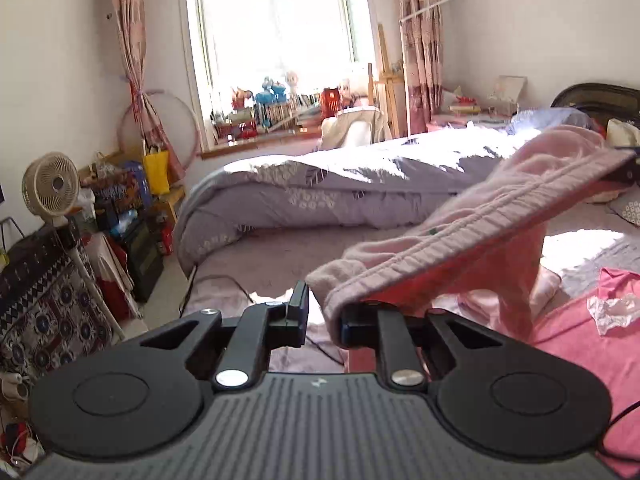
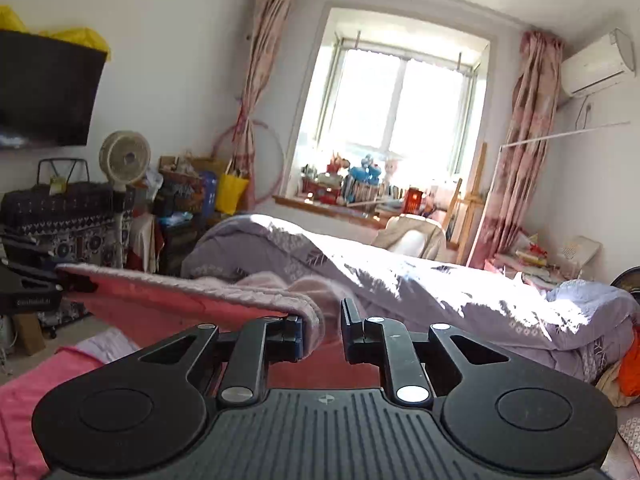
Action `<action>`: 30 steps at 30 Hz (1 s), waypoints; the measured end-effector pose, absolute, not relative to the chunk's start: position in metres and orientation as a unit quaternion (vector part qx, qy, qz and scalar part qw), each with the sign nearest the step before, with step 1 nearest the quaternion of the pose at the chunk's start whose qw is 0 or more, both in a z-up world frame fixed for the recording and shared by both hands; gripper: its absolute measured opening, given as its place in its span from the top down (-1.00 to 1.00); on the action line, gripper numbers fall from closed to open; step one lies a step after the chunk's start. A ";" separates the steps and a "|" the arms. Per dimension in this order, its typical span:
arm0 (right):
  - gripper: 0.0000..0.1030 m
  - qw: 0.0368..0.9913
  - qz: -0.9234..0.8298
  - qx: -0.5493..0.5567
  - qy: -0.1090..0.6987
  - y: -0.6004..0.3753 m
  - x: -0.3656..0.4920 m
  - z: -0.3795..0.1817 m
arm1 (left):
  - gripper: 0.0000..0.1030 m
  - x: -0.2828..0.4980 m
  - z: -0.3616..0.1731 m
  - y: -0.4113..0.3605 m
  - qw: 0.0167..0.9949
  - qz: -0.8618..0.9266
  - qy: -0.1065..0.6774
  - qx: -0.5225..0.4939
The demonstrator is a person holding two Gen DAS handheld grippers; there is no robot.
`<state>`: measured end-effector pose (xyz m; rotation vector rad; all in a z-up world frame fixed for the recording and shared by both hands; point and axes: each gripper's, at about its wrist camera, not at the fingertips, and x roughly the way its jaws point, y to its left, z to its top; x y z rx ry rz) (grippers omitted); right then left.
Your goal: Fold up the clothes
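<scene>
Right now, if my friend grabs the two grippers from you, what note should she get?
Left gripper: shut on one end of the pink pants' ribbed waistband.
Right gripper: shut on the other end of the waistband.
The pink pants hang stretched between both grippers, lifted over the bed; the legs droop towards it.
Done: the pants are picked up and spread.
Left: lay them flat and fold; a pink garment on the bed waits too.

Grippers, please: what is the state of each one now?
Left gripper: jaws shut on the pink garment.
Right gripper: jaws shut on the same garment's other end.
</scene>
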<state>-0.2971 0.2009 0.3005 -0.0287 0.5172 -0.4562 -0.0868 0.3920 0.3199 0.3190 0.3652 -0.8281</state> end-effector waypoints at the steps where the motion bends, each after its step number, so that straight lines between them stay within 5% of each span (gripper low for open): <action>1: 0.65 0.923 -0.202 0.020 0.327 0.203 -0.302 0.267 | 0.48 -0.087 0.318 0.393 0.886 -0.399 0.179 0.154; 4: 0.67 0.834 -0.135 0.116 0.523 0.223 -0.321 0.165 | 0.56 -0.088 0.311 0.394 0.883 -0.401 0.191 0.155; 6: 0.71 0.810 -0.112 0.114 0.564 0.241 -0.331 0.141 | 0.58 -0.088 0.306 0.395 0.881 -0.402 0.198 0.156; 9: 0.71 0.855 -0.155 0.090 0.487 0.223 -0.309 0.180 | 0.58 -0.089 0.300 0.397 0.877 -0.403 0.209 0.157; 13: 0.67 0.952 -0.227 -0.036 0.202 0.212 -0.309 0.290 | 0.47 -0.095 0.283 0.402 0.868 -0.404 0.235 0.170; 15: 0.52 0.960 -0.239 -0.072 0.125 0.214 -0.319 0.310 | 0.28 -0.107 0.261 0.410 0.853 -0.402 0.267 0.197; 17: 0.54 0.955 -0.225 -0.057 0.185 0.205 -0.317 0.290 | 0.27 -0.120 0.239 0.419 0.837 -0.400 0.299 0.225; 23: 0.63 0.856 -0.147 0.069 0.490 0.240 -0.336 0.113 | 0.25 -0.157 0.173 0.444 0.777 -0.387 0.392 0.303; 28: 0.64 0.818 -0.137 0.117 0.547 0.291 -0.371 0.081 | 0.20 -0.188 0.118 0.465 0.717 -0.372 0.463 0.365; 30: 0.64 0.811 -0.132 0.125 0.557 0.303 -0.378 0.077 | 0.01 -0.196 0.104 0.472 0.702 -0.368 0.477 0.380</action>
